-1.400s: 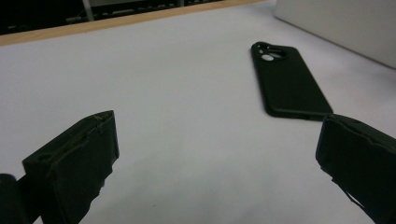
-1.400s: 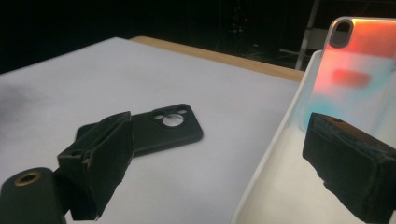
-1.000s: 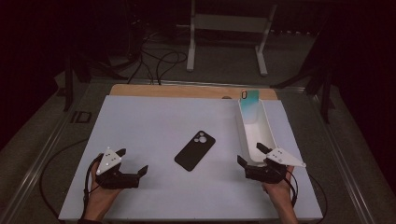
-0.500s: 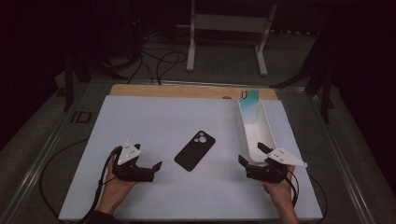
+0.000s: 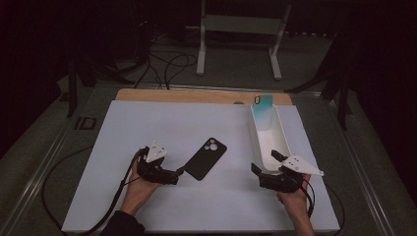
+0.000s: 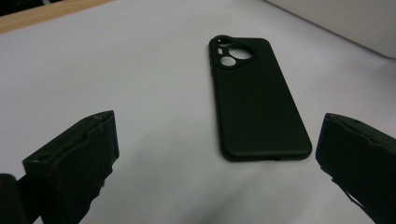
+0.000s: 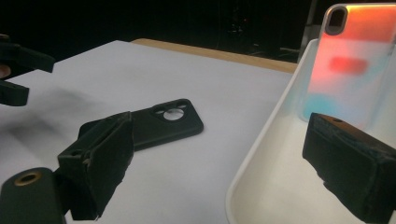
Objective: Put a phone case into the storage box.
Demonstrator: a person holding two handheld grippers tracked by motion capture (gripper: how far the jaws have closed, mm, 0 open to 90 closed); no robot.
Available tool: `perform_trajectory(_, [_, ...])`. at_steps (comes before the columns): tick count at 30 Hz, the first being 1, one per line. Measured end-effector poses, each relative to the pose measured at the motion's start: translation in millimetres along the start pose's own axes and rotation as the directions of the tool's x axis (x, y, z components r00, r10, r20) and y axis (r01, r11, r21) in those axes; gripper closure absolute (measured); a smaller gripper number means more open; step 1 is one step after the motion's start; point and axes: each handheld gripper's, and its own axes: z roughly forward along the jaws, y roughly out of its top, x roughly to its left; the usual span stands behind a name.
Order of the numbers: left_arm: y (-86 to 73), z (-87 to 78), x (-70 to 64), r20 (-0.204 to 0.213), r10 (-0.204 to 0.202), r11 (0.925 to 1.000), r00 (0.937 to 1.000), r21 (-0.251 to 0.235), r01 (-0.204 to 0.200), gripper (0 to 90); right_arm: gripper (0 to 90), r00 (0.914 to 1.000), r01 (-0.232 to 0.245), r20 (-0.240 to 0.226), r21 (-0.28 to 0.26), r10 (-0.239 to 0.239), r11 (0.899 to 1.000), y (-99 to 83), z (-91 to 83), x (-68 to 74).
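A black phone case (image 5: 206,158) lay flat, back up, near the middle of the white bench (image 5: 147,123). The left gripper (image 5: 176,174) sat just beside its near end, jaws spread wide. The right gripper (image 5: 264,163), also gaping, held nothing at the near end of a white tray (image 5: 282,140) along the right edge, where a colourful case (image 5: 262,106) leaned.

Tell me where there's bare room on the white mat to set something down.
Free: the far-left mat beyond the left tool, and the near strip between both hands. Crowded: around the black phone case, and the right side with the white tray and right tool.
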Motion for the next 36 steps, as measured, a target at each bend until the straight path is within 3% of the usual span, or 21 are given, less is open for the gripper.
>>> perform_trajectory(4, [1.2,2.2,-0.6,0.001,0.003,1.0000,1.0000,0.006,-0.003,0.0,9.0,1.0000,0.001,-0.001,0.000,-0.001,1.000,0.0,0.1,0.0])
perform_trajectory(5, [5.7,11.4,-4.2,0.005,0.012,0.9995,0.9999,0.030,-0.012,0.0,9.0,1.0000,0.001,-0.001,0.000,-0.001,1.000,0.0,0.1,0.0])
perform_trajectory(15, [10.3,31.8,-10.7,0.030,0.018,0.9953,0.9994,0.095,-0.020,0.0,9.0,1.0000,-0.002,0.002,0.005,0.002,1.000,-0.3,0.3,0.0])
perform_trajectory(22, [13.8,49.1,-15.9,0.046,0.029,0.9861,0.9985,0.162,-0.036,0.0,9.0,1.0000,-0.001,0.000,0.006,0.001,1.000,-0.6,1.0,0.4])
perform_trajectory(36, [22.1,72.6,-26.7,0.054,0.044,0.9712,0.9975,0.232,-0.056,0.1,9.0,1.0000,-0.005,-0.003,0.006,0.005,1.000,-0.8,1.5,1.3])
